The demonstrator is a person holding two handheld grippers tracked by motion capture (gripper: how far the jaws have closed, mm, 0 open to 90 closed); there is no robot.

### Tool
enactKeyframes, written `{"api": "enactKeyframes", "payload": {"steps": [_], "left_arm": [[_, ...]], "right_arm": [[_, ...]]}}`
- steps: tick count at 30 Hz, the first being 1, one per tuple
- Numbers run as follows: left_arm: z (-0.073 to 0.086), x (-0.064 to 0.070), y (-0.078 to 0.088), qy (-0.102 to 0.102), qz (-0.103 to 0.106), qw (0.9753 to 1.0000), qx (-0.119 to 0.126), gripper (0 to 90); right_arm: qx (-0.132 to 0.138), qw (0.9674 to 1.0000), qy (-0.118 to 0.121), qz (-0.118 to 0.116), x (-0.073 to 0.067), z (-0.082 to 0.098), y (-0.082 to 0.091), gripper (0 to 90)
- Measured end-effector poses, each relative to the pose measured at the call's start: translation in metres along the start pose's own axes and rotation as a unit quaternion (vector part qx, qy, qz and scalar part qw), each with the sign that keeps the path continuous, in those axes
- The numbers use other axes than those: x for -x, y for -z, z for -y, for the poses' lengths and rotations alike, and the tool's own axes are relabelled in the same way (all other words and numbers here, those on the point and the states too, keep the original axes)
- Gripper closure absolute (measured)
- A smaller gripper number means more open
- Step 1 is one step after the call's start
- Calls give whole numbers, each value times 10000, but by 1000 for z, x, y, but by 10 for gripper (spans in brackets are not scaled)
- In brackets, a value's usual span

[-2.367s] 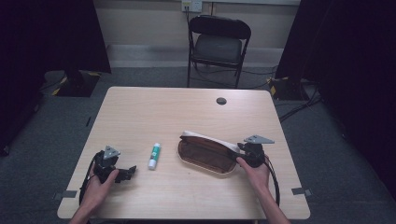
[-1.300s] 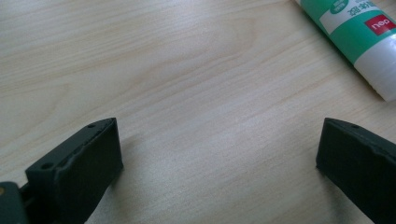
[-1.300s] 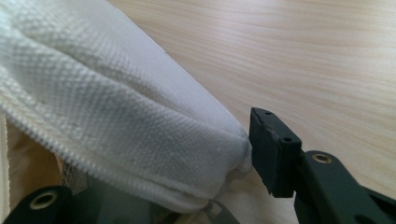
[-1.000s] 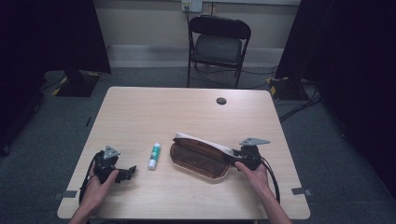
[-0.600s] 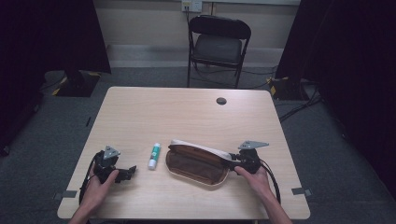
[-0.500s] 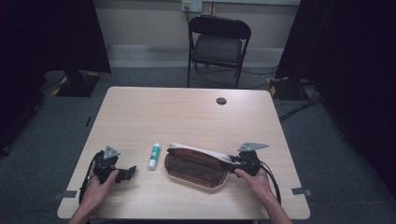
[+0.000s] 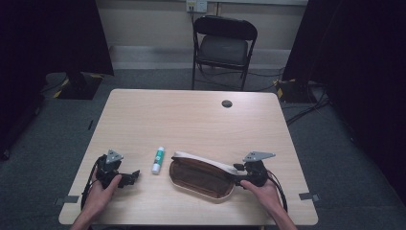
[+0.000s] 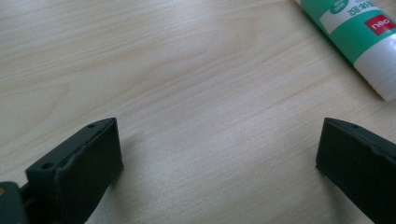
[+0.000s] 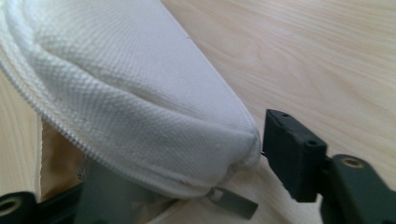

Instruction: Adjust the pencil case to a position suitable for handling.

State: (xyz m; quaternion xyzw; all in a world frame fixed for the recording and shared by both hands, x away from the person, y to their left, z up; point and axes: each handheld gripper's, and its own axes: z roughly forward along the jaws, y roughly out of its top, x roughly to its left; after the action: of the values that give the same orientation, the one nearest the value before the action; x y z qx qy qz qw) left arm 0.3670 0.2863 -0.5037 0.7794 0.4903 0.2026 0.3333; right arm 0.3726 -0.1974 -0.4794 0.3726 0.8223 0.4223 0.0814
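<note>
Soft pencil case [image 7: 201, 176] released at its zipper end, right tool [image 7: 245, 171] jaws just opened.
A light, floppy fabric body is judged; its seamed end is best pinched; the left tool [image 7: 130, 178] is held apart, empty.

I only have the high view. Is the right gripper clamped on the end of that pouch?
Observer: No. The right gripper has just been opening its jaws. The pouch end sits between them, unclamped.
Operator: Where's the zipper pull?
Observer: The metal zipper pull pokes out under that end, with no jaw on it.
Operator: And the left gripper?
Observer: The left gripper has its jaws wide apart over bare table. The glue stick lies beyond them.
</note>
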Motion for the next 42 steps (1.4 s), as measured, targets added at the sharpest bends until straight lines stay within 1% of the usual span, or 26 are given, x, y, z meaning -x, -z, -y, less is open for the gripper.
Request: {"api": "enactKeyframes", "payload": {"steps": [1, 3, 6, 9, 11, 17, 19, 21, 23, 24, 25, 26, 28, 29, 30, 31, 32, 33, 34, 36, 37, 38, 39, 40, 41, 42], "left_arm": [[0, 0, 0, 0, 0, 10000, 0, 0], [0, 0, 0, -5, 1, 10000, -4, 0], [0, 0, 0, -9, -2, 10000, -9, 0], [0, 0, 0, -5, -2, 10000, -6, 0], [0, 0, 0, -4, -2, 10000, -7, 0], [0, 0, 0, -8, 3, 10000, -8, 0], [1, 0, 1, -26, 63, 10000, 6, 2], [1, 0, 1, -56, 88, 9999, -17, 2], [0, 0, 2, -55, 108, 9999, -48, 4], [-1, -2, 3, -165, 105, 9997, -119, 8], [-1, -2, 3, -165, 105, 9997, -119, 17], [-2, 0, 3, -154, 75, 9998, -122, 31], [-2, 1, 4, -184, 81, 9997, -134, 74], [-3, 2, 4, -160, 121, 9997, -137, 74], [-6, 4, 6, -182, 154, 9996, -156, 154], [-7, 5, 6, -244, 167, 9993, -241, 174], [-7, 8, 7, -217, 252, 9991, -255, 172], [-7, 10, 7, -218, 326, 9990, -234, 173], [-8, 10, 8, -312, 359, 9984, -292, 179], [-9, 12, 9, -294, 400, 9984, -287, 181], [-10, 15, 10, -248, 457, 9983, -264, 181], [-15, 19, 14, -303, 608, 9976, -123, 186], [-15, 19, 14, -303, 608, 9976, -123, 191], [-22, 24, 17, -359, 687, 9970, 30, 195], [-22, 24, 17, -359, 687, 9970, 30, 203], [-25, 27, 17, -403, 722, 9966, 73, 203]], "right_arm": [[0, 10000, 0, 0, 0, 0, 0, 381], [91, 9999, -43, 111, -3, 3, 7, 320], [100, 9999, -66, 121, -4, 7, 13, 301], [77, 9999, -101, 115, -3, 9, 16, 303], [121, 9998, -117, 96, -3, 12, 22, 290], [94, 9999, -104, 93, -3, 19, 31, 281], [45, 9999, -127, 99, -1, 26, 37, 279], [16, 9998, -133, 109, 0, 28, 40, 279], [28, 9994, -226, 243, 6, 37, 48, 279], [57, 9991, -273, 315, 9, 39, 51, 279], [57, 9991, -273, 315, 9, 39, 51, 279], [111, 9978, -399, 512, 17, 42, 55, 266], [160, 9957, -480, 773, 25, 43, 55, 240], [160, 9957, -480, 773, 25, 43, 55, 240], [145, 9937, -521, 980, 36, 43, 53, 238], [82, 9925, -517, 1104, 42, 42, 50, 229], [49, 9904, -543, 1273, 47, 42, 48, 229], [29, 9887, -605, 1372, 53, 42, 45, 229], [-15, 9869, -642, 1483, 58, 42, 43, 228], [-71, 9839, -602, 1680, 64, 40, 40, 223], [-71, 9839, -602, 1680, 64, 40, 40, 223], [-49, 9808, -613, 1851, 69, 39, 38, 164], [-49, 9808, -613, 1851, 69, 39, 38, 164], [-49, 9770, -605, 2044, 70, 41, 37, 152], [-49, 9770, -605, 2044, 70, 41, 37, 152], [-51, 9765, -572, 2079, 70, 41, 37, 145]]}}
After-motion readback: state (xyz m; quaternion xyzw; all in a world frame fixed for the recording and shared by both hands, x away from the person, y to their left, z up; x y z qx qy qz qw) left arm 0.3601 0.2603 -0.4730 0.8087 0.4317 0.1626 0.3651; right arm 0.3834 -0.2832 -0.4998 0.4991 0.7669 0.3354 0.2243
